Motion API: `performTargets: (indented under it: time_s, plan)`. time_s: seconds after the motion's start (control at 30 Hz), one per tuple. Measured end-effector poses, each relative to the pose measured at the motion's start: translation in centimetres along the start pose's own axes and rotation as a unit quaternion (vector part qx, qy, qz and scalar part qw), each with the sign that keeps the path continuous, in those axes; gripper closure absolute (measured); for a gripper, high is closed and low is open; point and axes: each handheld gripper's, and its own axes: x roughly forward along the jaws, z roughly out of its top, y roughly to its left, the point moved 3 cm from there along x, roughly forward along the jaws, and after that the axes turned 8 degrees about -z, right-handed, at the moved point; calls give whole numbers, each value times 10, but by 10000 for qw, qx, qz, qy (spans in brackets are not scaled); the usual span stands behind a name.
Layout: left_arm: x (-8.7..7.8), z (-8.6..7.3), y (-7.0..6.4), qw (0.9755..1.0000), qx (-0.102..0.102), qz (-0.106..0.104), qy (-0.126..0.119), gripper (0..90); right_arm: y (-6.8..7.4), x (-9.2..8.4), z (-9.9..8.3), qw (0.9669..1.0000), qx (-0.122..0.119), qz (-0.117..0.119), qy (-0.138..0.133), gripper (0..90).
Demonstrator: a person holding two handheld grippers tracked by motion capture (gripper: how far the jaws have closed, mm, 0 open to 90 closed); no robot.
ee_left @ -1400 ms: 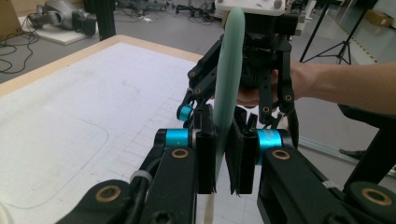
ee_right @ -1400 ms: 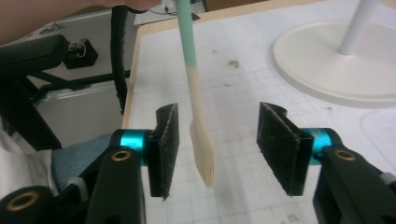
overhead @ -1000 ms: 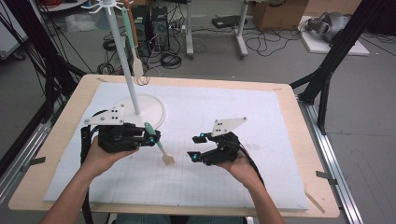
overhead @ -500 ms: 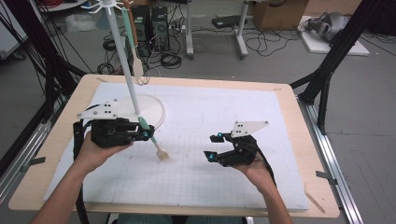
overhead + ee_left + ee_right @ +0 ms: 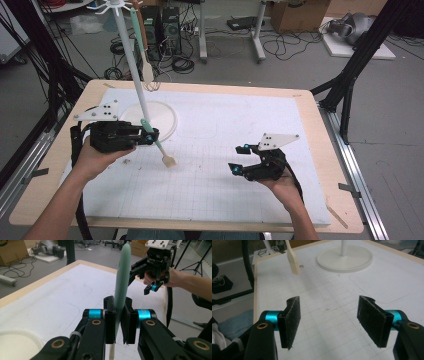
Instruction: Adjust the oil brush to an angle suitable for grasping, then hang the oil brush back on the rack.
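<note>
Spatula (image 5: 156, 145) (mint handle, cream blade) clamped in left gripper (image 5: 148, 136) jaws.

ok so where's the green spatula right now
In the high view the green spatula is at table left, clamped in the left gripper, its pale blade angled down over the white mat just in front of the round stand base.

The left hand-held gripper (image 5: 148, 136) is clamped closed, while the right hand-held gripper (image 5: 239, 159) gapes wide.

White gridded mat (image 5: 215, 175) on wooden table (image 5: 320, 150), cardboard box (image 5: 292, 15), floor cables (image 5: 295, 47)
</note>
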Motion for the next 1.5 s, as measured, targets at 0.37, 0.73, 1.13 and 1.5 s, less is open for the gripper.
performTargets:
  time_s: [0.37,0.73,1.13,1.5]
  plan:
    - [-11,9,7,9999,-22,112,12,827,-4,-1,-3,9999,11,-137,5,329]
    - [-20,24,20,9998,-48,190,28,827,-9,0,-8,9997,82,-211,61,319]
    - [-29,42,34,9994,-47,324,101,828,-14,2,-14,9995,78,-266,169,302]
    - [-37,56,43,9991,-59,383,143,827,-25,-4,-19,9987,228,-427,125,277]
